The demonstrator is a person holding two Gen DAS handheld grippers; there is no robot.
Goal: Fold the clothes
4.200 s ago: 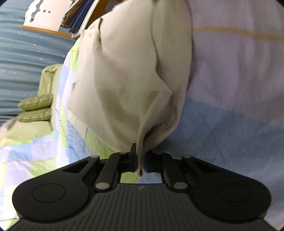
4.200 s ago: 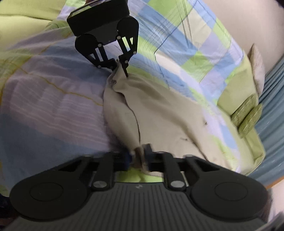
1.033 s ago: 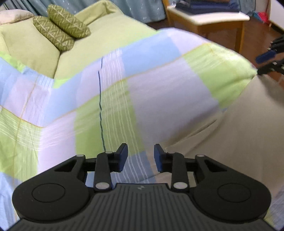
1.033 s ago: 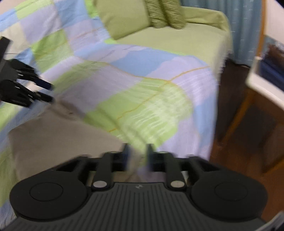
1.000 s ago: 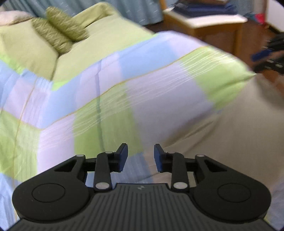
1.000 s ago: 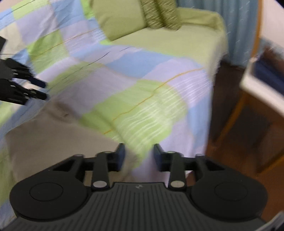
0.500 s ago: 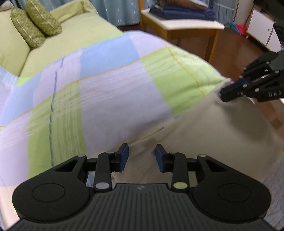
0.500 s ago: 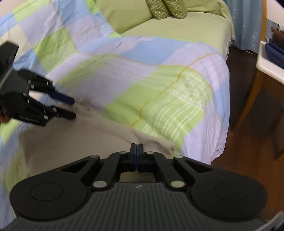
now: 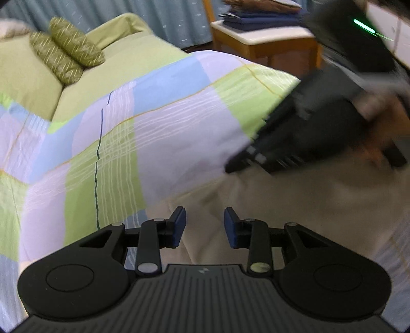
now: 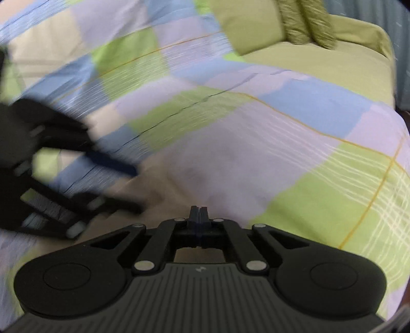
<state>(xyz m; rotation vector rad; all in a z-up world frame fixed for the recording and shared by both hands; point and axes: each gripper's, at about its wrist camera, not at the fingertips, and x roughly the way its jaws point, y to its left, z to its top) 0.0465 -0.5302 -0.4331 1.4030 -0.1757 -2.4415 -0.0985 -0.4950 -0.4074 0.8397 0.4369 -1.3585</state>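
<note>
A beige garment [image 9: 294,205] lies spread on the checked bedspread [image 9: 153,123]. My left gripper [image 9: 203,226] is open and empty, low over the garment's near edge. My right gripper [image 10: 198,214] has its jaws closed together at the garment's far edge [image 10: 153,202]; the frames are blurred and I cannot see cloth between the pads. In the left wrist view the right gripper [image 9: 241,164] reaches in from the right. In the right wrist view the left gripper [image 10: 135,188] shows blurred at the left.
Two green patterned cushions [image 9: 66,56] lie on a green sofa [image 9: 30,84] at the back. A wooden side table [image 9: 264,43] with stacked dark folded clothes [image 9: 256,18] stands behind the bed's corner.
Both grippers let go of the garment, which now lies flat. In the last half second the right gripper, shut, swept left toward my left gripper. The left gripper stayed open.
</note>
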